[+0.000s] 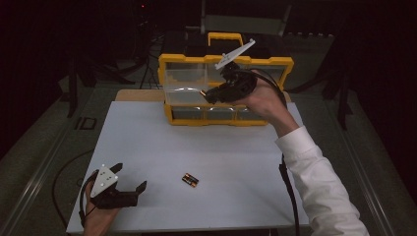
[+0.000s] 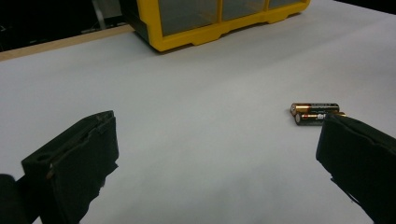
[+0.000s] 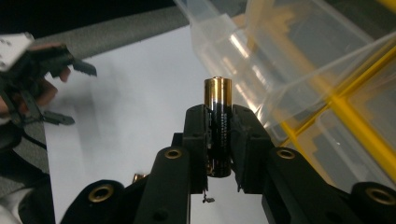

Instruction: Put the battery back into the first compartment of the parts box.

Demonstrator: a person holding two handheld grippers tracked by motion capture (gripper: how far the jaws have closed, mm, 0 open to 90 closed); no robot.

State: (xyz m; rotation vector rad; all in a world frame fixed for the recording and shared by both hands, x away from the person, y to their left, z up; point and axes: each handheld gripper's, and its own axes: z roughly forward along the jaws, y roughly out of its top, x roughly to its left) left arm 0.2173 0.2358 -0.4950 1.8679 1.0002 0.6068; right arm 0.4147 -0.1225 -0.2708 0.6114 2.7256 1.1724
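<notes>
My right gripper (image 1: 204, 93) (image 3: 219, 119) is shut on a black-and-gold battery (image 3: 217, 91), whose gold end sticks out past the jaws. It hangs raised above the table, next to a clear drawer (image 1: 184, 81) (image 3: 280, 56) pulled out of the yellow organizer box (image 1: 169, 61) (image 2: 201, 35). Two more batteries (image 1: 190, 180) (image 2: 315, 113) lie side by side on the white table (image 1: 236, 147). My left gripper (image 1: 132, 177) (image 2: 219, 140) rests at the near left of the table, open, with nothing between its jaws; the two batteries lie just beyond its right jaw.
The organizer stands at the table's far edge with a yellow handle (image 1: 225, 37) on top and closed clear drawers along its bottom row (image 1: 219, 114). A black cable (image 1: 290, 187) trails down from the right hand. The room around the table is dark.
</notes>
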